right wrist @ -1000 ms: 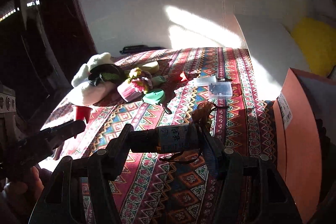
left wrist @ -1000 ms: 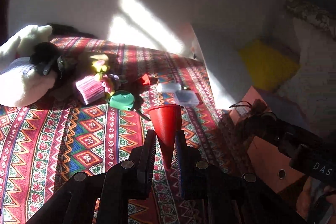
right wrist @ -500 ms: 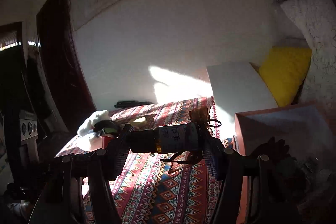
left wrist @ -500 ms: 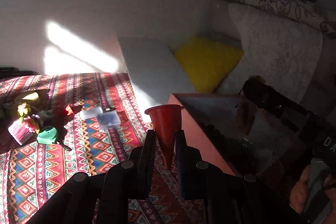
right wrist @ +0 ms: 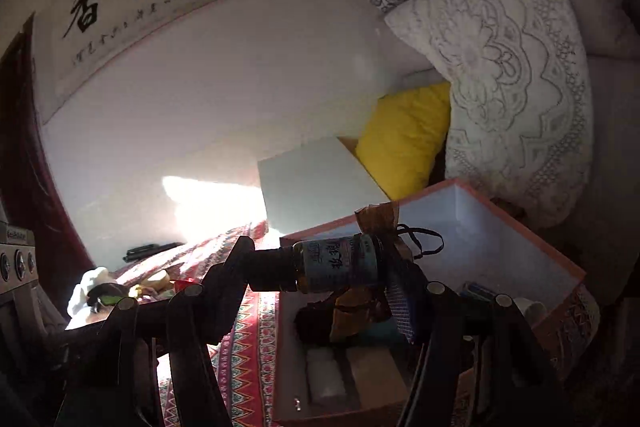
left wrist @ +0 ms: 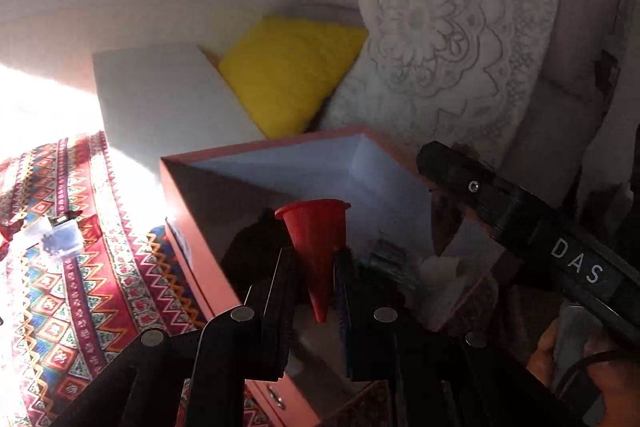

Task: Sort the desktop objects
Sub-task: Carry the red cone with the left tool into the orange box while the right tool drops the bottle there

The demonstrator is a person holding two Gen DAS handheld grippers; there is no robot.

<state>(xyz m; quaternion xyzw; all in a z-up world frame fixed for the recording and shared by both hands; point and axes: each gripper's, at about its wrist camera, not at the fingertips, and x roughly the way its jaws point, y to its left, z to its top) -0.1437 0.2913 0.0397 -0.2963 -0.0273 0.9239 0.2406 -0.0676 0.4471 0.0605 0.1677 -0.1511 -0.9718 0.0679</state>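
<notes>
My left gripper is shut on a small red cone, held point down over the near wall of the open pink box. My right gripper is shut on a dark bottle with a blue label, held sideways above the same pink box; a brown mesh bag with a black drawstring hangs at its right end. The right gripper also shows in the left wrist view, over the box's right side. Dark and pale items lie in the box.
A patterned red cloth covers the table, with clear plastic cases on it. A white box lid, a yellow cushion and lace pillows stand behind the box. A plush toy and small items lie at the far left.
Both grippers have swung right from over the cloth to over the pink box, still gripping the cone and the bottle. The toys have left the left wrist view.
</notes>
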